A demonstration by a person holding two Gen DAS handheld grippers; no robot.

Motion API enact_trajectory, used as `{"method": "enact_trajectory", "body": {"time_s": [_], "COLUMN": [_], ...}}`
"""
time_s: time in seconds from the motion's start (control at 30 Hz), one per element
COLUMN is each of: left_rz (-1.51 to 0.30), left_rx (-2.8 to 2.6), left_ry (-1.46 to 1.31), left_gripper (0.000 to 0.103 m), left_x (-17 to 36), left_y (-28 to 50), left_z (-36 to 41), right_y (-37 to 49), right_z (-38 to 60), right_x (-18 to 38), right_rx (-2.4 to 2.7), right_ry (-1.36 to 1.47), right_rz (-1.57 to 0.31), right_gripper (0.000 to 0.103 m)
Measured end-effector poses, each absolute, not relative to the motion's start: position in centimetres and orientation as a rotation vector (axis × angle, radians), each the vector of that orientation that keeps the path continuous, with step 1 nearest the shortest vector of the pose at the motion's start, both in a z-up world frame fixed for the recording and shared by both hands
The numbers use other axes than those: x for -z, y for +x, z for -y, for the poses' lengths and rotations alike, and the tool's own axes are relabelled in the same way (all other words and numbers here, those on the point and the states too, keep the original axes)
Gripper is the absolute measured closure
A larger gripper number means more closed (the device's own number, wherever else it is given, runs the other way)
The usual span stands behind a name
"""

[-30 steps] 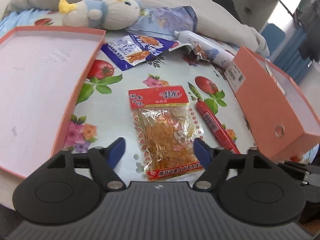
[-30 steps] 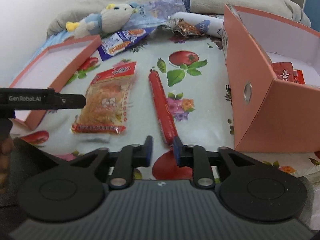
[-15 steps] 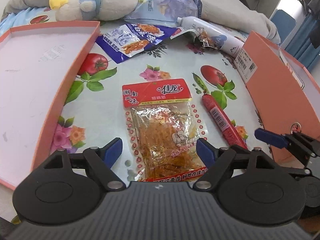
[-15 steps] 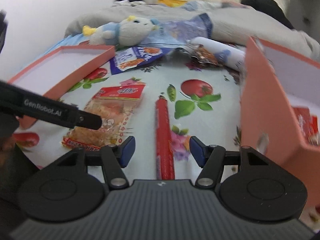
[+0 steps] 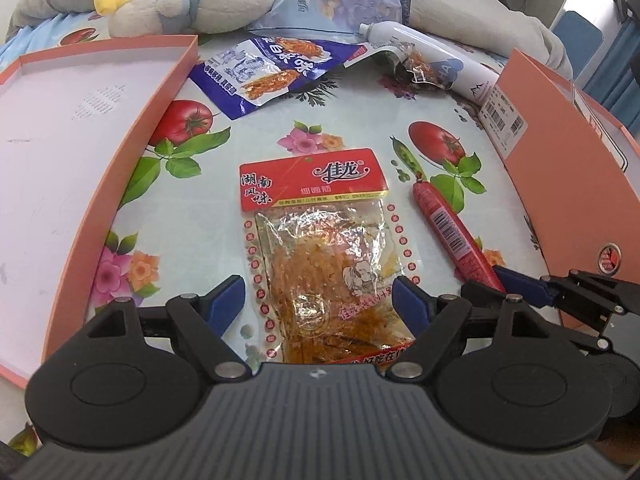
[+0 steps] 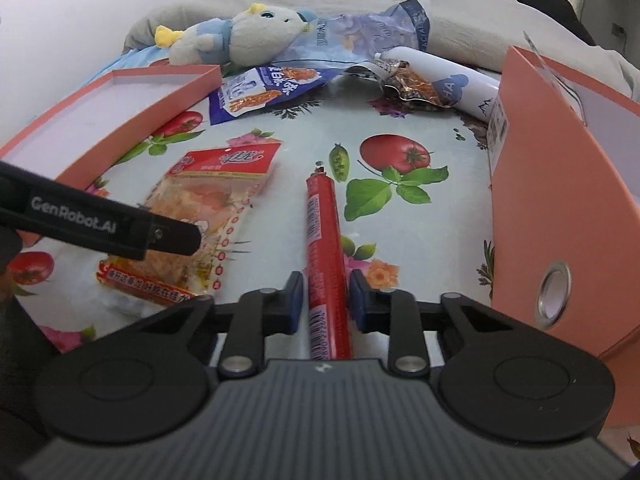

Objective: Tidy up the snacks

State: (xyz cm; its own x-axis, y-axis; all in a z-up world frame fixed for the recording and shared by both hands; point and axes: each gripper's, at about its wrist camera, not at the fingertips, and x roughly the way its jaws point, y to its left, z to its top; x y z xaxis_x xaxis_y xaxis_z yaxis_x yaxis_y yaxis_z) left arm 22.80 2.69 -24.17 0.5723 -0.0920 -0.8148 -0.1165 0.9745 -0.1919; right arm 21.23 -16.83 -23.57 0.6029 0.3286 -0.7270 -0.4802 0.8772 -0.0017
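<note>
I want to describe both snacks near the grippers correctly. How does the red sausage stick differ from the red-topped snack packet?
The red sausage stick is a thin, round, opaque tube; the red-topped snack packet is flat, wide and partly clear, showing orange strips. The sausage stick lies between the right gripper's narrowly open fingers, while the packet lies between the left gripper's widely open fingers. Both lie flat on the flowered tablecloth, side by side, not yet gripped.

My left gripper (image 5: 318,300) low at the bottom centre of its frame, blue fingers spread wide, my right gripper (image 6: 325,300) at lower centre of its frame, fingers narrowly parted, its tips showing at the left view's lower right
</note>
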Motion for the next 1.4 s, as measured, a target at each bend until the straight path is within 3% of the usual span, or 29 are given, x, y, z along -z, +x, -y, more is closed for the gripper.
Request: {"method": "enact_trajectory", "body": {"time_s": [0.63,0.87,1.0,1.17,1.37,1.4], "left_rz": [-0.929,-0.921,-0.913,-0.909,-0.900,-0.901], "left_rx": [-0.061,-0.064,-0.043,-0.028,-0.011,-0.009], "left_ry": [-0.141,-0.127,-0.105,-0.137,-0.145,-0.151], "left_gripper": [0.023,0.032,0.042,0.054,0.059,0.059], "left_x": [24.7,24.7,24.6,24.4,24.4,24.3], "left_y": [21.8,21.5,21.1,20.8,20.2,20.1], "left_z": [-0.7,-0.4,0.1,-0.1,-0.1,-0.2], "right_y": [19.2,19.6,19.4,20.2,20.8,20.9], "right_z": [18.1,18.1,16.9,16.3,16.4,16.6], "right_x": [22.7,22.7,22.3,22.8,23.2,23.2], "right_rx": [-0.410,-0.407,-0.431,-0.410,-0.368,-0.364], "right_ry": [-0.184,-0.172,-0.256,-0.276,-0.241,-0.220], "right_rz": [-0.857,-0.860,-0.803,-0.828,-0.852,-0.859], "right_gripper": [0.079,0.077,0.065,0.065,0.067,0.075]}}
